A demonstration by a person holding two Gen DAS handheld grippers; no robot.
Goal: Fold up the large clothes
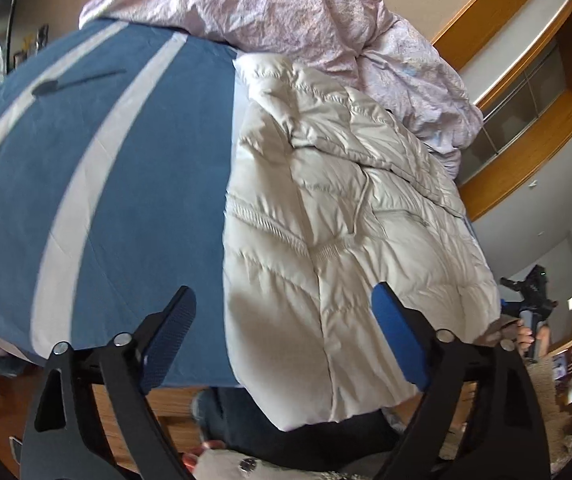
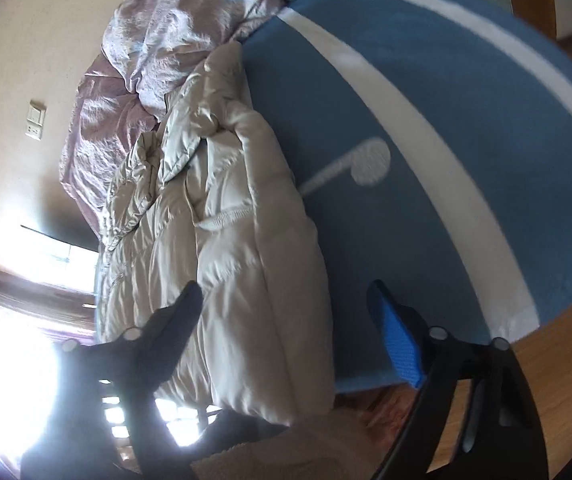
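A bed (image 1: 97,200) covered in a blue sheet with 2 wide pale stripes fills most of both views. A crumpled lilac duvet (image 1: 286,12) is heaped at its far end. Along one side of the bed lies the cream puffer jacket (image 1: 326,208), quilted in broad panels, glossy, creased, folded lengthwise into a long thick bundle; a drawcord and a ribbed elastic strip show on its upper face, and its near end overhangs the mattress edge. The left gripper (image 1: 286,332) hovers over that near end, fingers spread wide, empty. The right gripper (image 2: 286,312) is likewise agape, holding nothing.
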